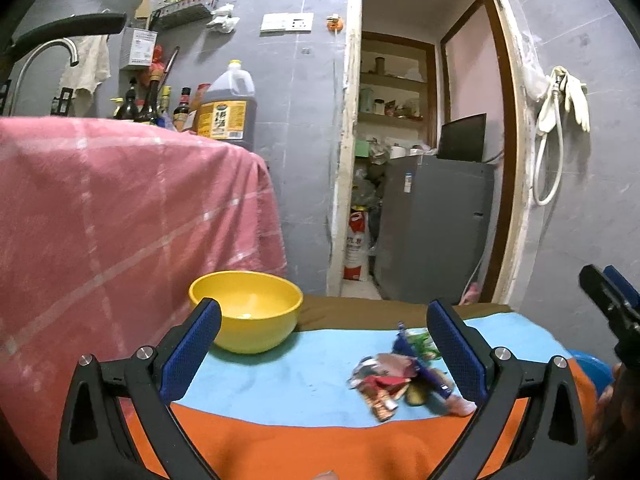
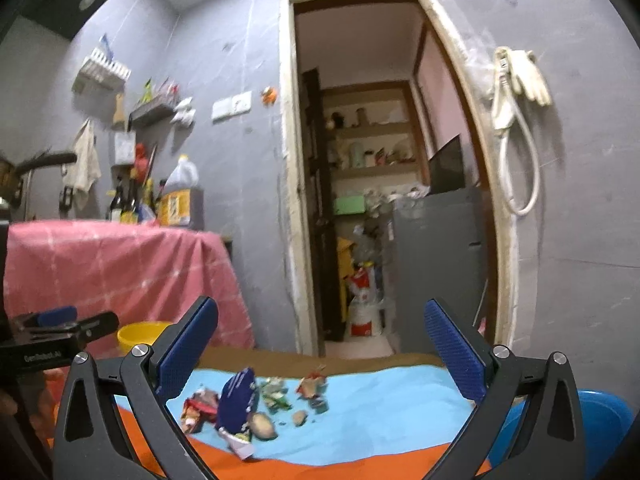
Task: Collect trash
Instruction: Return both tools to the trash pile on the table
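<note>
While the left gripper (image 1: 324, 336) shows its blue fingers (image 1: 192, 352) spread wide and grasping nothing, a heap of crumpled trash wrappers (image 1: 396, 380) lies on the worktop's (image 1: 280, 392) light-blue cloth towards its right finger, with a yellow bowl (image 1: 246, 312) standing well apart behind the left finger. From the right wrist, the right gripper (image 2: 320, 340) likewise stands released and empty, the trash (image 2: 240, 404) scattered on the cloth nearer its left finger, and a blue bin (image 2: 600, 420) at the worktop's right edge.

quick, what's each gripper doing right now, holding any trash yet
left gripper: open, holding nothing.
right gripper: open wide, holding nothing; the wrappers lie on the cloth.
</note>
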